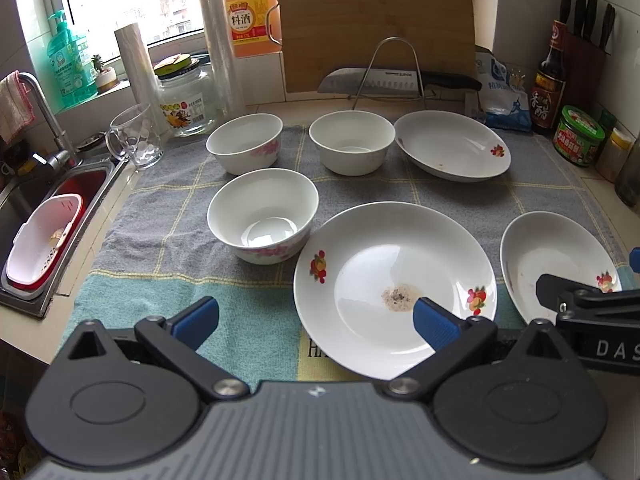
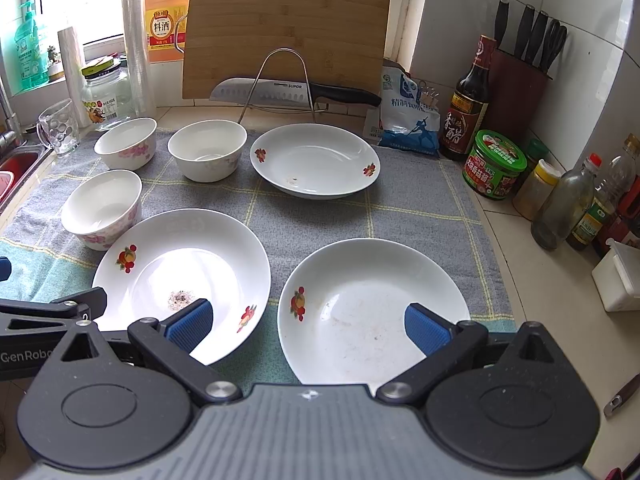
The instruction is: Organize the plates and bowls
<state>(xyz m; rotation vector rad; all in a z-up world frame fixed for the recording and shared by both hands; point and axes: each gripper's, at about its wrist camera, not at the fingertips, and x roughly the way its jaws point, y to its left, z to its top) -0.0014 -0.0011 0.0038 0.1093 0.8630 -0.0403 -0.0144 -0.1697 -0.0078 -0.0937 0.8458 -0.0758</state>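
**Six dishes spread on the cloth, both grippers wide and empty**

At far left a red and white plastic basket (image 1: 44, 240) sits in the steel sink (image 1: 24, 304). On the grey checked cloth (image 1: 180, 184) covering the desk stand three white ceramic bowls with pink flowers: a rear left bowl (image 1: 245, 142), a near bowl (image 1: 262, 220) and a rear middle bowl (image 1: 352, 140); all look empty. Right of them lie three shallow white plates with fruit decals, none stacked: a near centre plate (image 1: 394, 288) holding a speckled residue, a rear plate (image 2: 316, 160) with a few crumbs, and a near right plate (image 2: 372, 312), faintly smeared. All are probably stiff, smooth, breakable and moderately heavy, so pinching a rim seems safest. The left gripper (image 1: 316, 320) hovers over the centre plate's near left edge, spread fully, holding nothing. The right gripper (image 2: 306, 326) hangs likewise, gaping and empty, above the right plate.
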